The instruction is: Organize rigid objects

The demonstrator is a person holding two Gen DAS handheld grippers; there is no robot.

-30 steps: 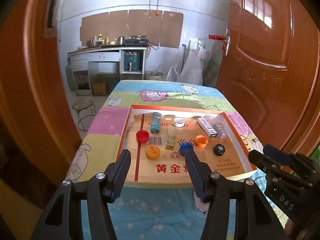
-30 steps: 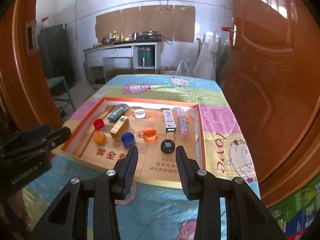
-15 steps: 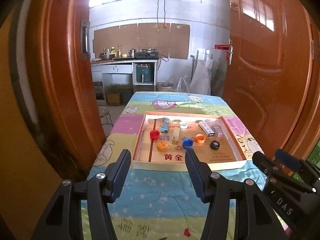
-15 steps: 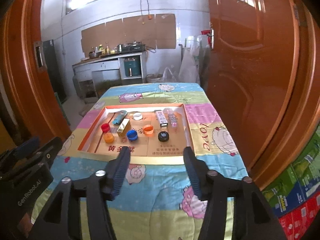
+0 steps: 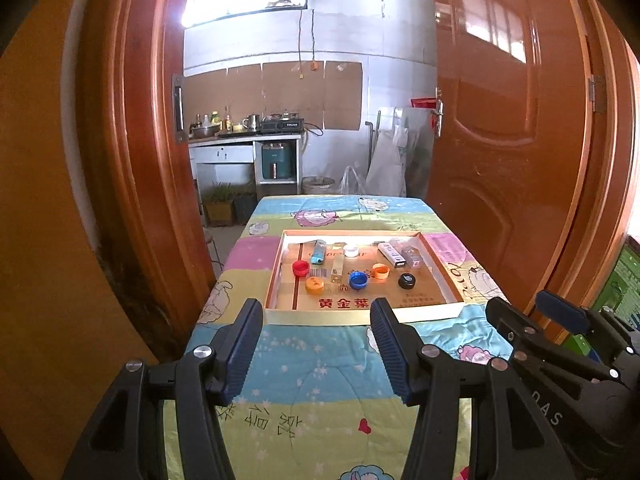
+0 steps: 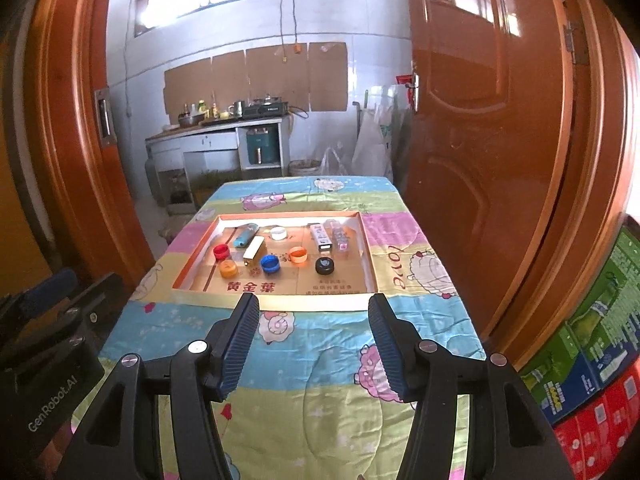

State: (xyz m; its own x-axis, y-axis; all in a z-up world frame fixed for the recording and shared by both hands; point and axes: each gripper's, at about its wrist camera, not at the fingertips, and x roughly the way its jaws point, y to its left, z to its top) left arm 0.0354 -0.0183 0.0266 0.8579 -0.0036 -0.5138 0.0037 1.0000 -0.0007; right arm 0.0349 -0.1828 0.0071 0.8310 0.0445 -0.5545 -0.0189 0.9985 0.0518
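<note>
Nearest, the left gripper [image 5: 316, 344] and right gripper [image 6: 312, 340] hang with jaws wide apart and empty above the quilted tabletop [image 6: 320, 360]. Farther on, bottle caps [image 6: 270, 263] lie scattered in the cardboard tray [image 6: 280, 302]; approach low, one cap at a time.

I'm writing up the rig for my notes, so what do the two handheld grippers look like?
Both are matte black plastic frames with round silver screw heads. Each carries two long fingers faced with dark blue ribbed pads. The left gripper bears white lettering, GenRobot.AI, on its side; the right gripper shows the letters DAS and a blue-capped part on top. No cables, sleeves or hands show.
</note>
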